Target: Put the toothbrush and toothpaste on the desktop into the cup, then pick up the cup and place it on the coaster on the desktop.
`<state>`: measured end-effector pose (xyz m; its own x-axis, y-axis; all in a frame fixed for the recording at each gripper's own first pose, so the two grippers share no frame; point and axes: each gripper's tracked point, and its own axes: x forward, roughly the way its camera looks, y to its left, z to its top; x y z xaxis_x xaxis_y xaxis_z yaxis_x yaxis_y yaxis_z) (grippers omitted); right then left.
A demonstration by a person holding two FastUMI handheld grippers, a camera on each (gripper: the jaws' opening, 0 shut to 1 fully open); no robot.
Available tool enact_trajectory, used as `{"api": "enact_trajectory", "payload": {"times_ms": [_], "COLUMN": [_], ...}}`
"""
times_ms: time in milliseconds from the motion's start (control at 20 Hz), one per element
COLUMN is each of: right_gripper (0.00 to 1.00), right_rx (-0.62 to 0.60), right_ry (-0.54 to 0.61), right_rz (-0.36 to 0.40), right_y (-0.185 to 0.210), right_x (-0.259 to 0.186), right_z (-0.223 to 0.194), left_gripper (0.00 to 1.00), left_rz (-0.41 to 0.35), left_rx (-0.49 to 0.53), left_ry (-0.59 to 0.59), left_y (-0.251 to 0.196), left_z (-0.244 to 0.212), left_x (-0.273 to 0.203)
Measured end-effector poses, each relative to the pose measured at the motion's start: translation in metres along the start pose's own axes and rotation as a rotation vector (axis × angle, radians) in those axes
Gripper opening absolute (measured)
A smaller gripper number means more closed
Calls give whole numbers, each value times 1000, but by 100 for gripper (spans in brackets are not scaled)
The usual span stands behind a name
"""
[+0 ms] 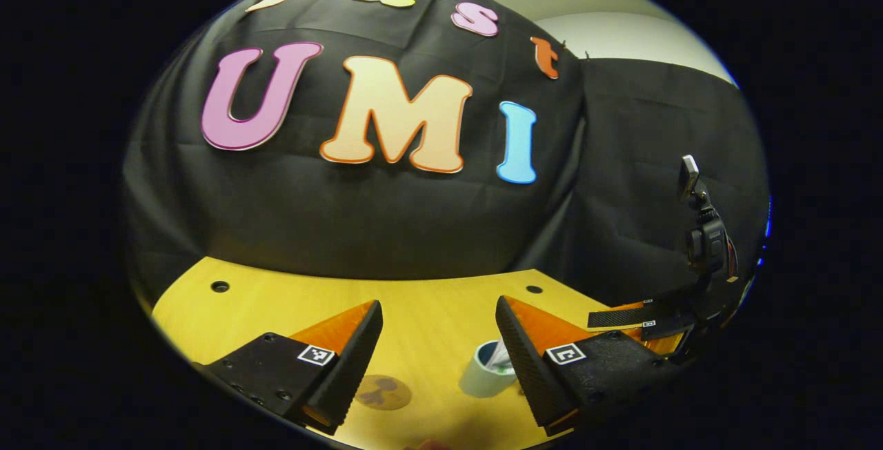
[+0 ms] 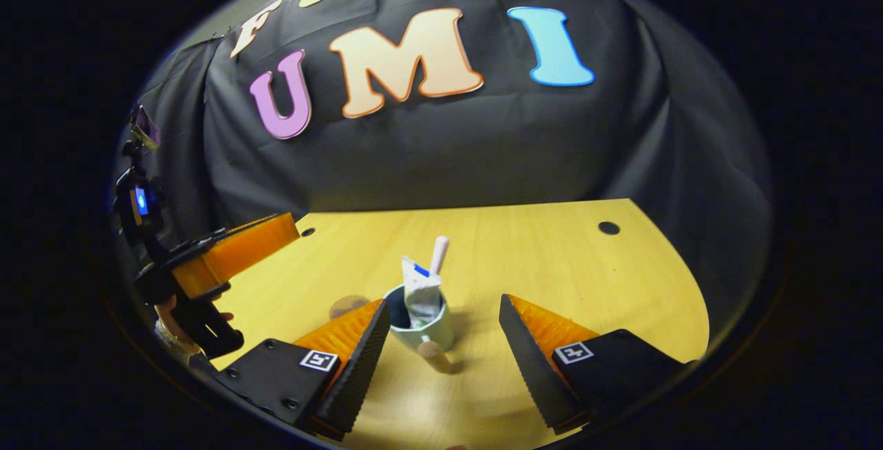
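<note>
- pale green ceramic cup (image 2: pixel 422 329) stands on the yellow wooden desktop (image 2: pixel 552 263), holding the white toothbrush (image 2: pixel 439 254) and crumpled toothpaste tube (image 2: pixel 421 291); round brown coaster (image 1: pixel 383 392) near
- both grippers gape, empty (right gripper (image 2: pixel 441 353) brackets the cup); likely top-heavy, slippery; grasp its walls low

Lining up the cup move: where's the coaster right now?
In the left gripper view the coaster lies flat on the desktop, left of the cup and apart from it.

Yellow wooden table (image 2: pixel 552 257) before black cloth wall (image 2: pixel 448 146).
</note>
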<state>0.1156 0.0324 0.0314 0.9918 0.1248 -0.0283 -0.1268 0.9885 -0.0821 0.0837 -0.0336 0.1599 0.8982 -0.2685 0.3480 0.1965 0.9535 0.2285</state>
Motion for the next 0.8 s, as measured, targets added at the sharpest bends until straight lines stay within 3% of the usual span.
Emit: {"api": "enact_trajectory", "payload": {"times_ms": [50, 150, 300, 400, 750, 800], "right_gripper": [92, 99, 94, 98, 99, 94], "right_rx": [-17, -52, -113, -157, -286, -296], "right_ry": [31, 93, 193, 247, 457, 475], "right_rz": [21, 57, 95, 108, 92, 93], "right_y": [4, 13, 19, 20, 10, 9], "right_x": [7, 20, 35, 40, 65, 68], "right_z": [-3, -12, -33, -44, -81, -84], "left_gripper": [94, 94, 94, 95, 95, 95], "left_rz": [33, 96, 181, 237, 376, 388], "left_rx": [1, 6, -5, -17, -61, -71], "left_ry": [5, 18, 32, 45, 118, 130], "left_y": [11, 29, 52, 66, 89, 89], "left_z": [2, 1, 2, -2, -35, -39], "left_x": [-6, -23, -46, -61, -98, -100]}}
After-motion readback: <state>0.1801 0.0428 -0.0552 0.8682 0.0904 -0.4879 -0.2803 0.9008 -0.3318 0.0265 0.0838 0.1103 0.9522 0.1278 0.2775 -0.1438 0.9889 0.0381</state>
